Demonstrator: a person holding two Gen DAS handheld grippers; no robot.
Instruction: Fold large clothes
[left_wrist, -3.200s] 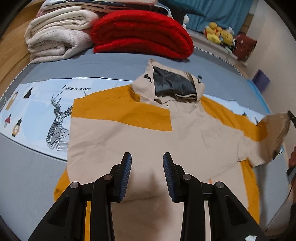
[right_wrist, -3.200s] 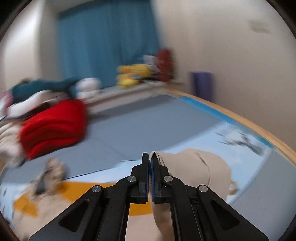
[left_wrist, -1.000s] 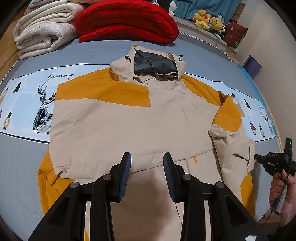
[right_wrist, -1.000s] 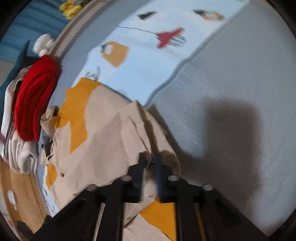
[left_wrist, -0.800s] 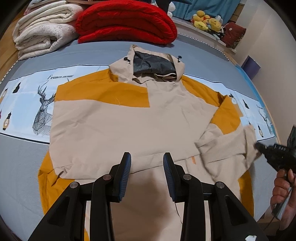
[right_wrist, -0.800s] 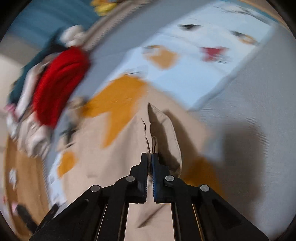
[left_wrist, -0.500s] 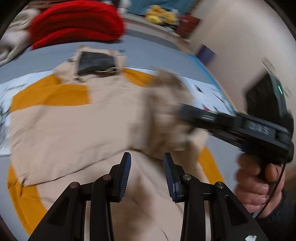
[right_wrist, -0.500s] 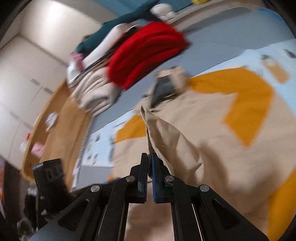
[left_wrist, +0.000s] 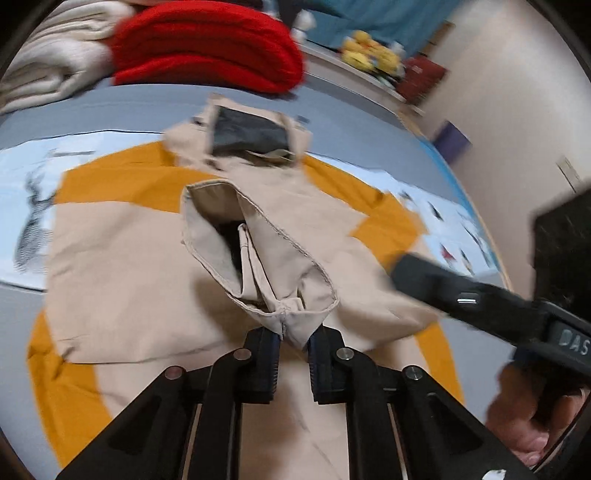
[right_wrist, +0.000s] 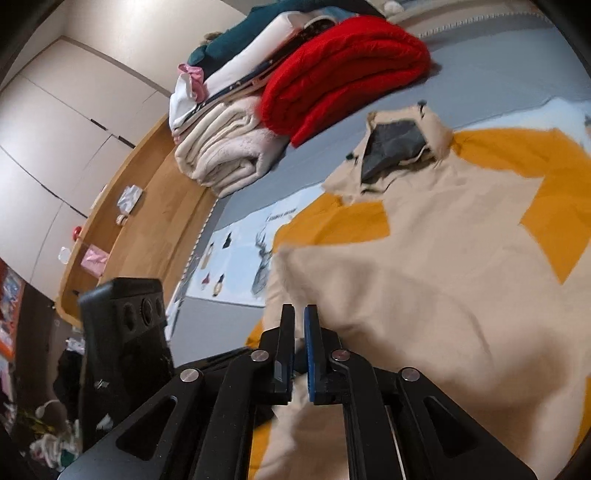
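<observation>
Now the left gripper (left_wrist: 292, 341) is closing on the sleeve cuff (left_wrist: 291, 317) between its jaws, while the right gripper (right_wrist: 299, 325) is opening with nothing in it, and the big tan-and-orange jacket (left_wrist: 140, 258) lies flat on the grey bed (left_wrist: 351, 133), hardly folded yet.

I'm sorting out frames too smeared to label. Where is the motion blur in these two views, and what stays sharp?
Left wrist view: the red blanket, the toys and the right gripper are smeared; the sleeve cuff and left gripper are crisp. Right wrist view: mostly sharp, only the jacket edge near the fingers blurs.
</observation>
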